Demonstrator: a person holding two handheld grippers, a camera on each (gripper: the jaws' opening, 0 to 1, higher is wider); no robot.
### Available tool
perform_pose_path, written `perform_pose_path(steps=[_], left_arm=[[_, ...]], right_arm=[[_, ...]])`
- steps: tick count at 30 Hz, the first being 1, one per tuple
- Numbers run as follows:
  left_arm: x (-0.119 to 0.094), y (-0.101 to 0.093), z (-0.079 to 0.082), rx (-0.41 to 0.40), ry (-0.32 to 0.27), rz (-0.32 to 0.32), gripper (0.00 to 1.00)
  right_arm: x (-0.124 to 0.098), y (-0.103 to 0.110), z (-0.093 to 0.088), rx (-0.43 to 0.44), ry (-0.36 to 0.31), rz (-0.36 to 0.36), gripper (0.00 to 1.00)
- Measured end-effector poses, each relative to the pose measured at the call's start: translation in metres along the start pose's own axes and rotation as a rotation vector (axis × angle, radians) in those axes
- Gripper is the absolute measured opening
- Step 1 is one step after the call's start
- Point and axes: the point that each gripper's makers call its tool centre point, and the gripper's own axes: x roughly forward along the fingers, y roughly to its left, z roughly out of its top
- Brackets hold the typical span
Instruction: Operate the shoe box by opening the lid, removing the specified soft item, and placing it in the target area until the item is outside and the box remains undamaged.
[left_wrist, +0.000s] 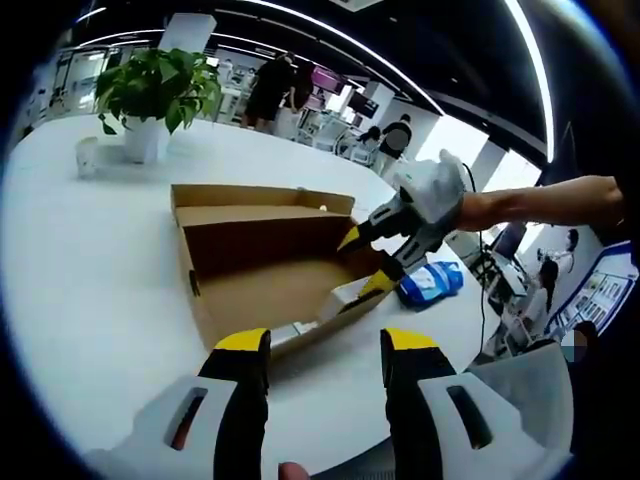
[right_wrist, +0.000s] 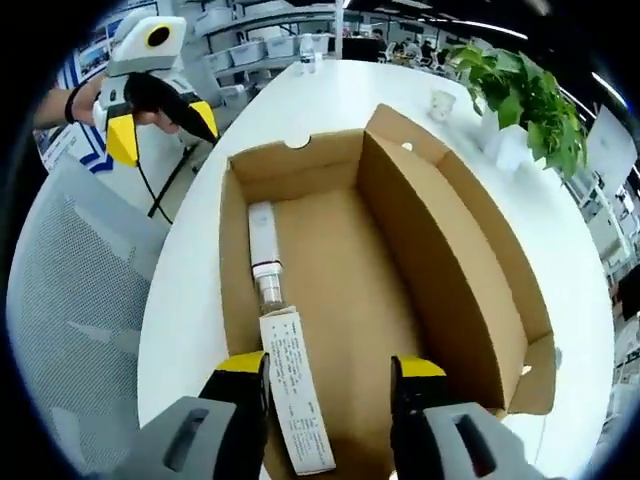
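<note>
Right gripper (right_wrist: 325, 372) poised over the near end of the shoe box (right_wrist: 330, 290), jaws spread wide, nothing between them. Directly below the left jaw lies a paper tag (right_wrist: 295, 390), attached to a slim clear tube-like item (right_wrist: 265, 260) that runs along the box's left wall toward the far end (whether this is the soft item, I can't tell). The lid (right_wrist: 450, 250) is already up, standing along the right side.

Left gripper (left_wrist: 325, 345) hangs back off the table's near edge, jaws parted and empty, facing the box's long side. Beyond the box, near the table's right edge, sits a blue packet (left_wrist: 432, 282); a potted plant (left_wrist: 150, 95) stands at the far left.

To do this well, I'd judge: come down along the left wall, pinch the item itself rather than the tag, and keep clear of the cardboard so nothing creases.
</note>
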Motion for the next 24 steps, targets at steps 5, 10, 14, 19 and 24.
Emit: perform_pose_path(steps=[5, 10, 14, 19, 24], left_arm=[[-0.003, 0.002, 0.002, -0.005, -0.010, 0.004, 0.45], [-0.004, 0.003, -0.001, -0.008, -0.007, 0.004, 0.45], [-0.004, 0.000, -0.002, -0.003, -0.005, -0.001, 0.45], [-0.005, 0.001, -0.001, -0.004, -0.009, 0.001, 0.45], [-0.006, 0.001, -0.001, -0.001, -0.008, 0.002, 0.45]], right_arm=[[0.001, -0.006, -0.001, 0.020, 0.008, -0.015, 0.44], [0.003, 0.003, 0.004, -0.007, 0.008, 0.004, 0.43], [0.004, 0.006, 0.007, -0.016, 0.008, 0.007, 0.43], [0.005, 0.009, 0.009, -0.028, 0.012, 0.016, 0.41], [0.013, 0.007, -0.004, -0.062, 0.090, -0.004, 0.36]])
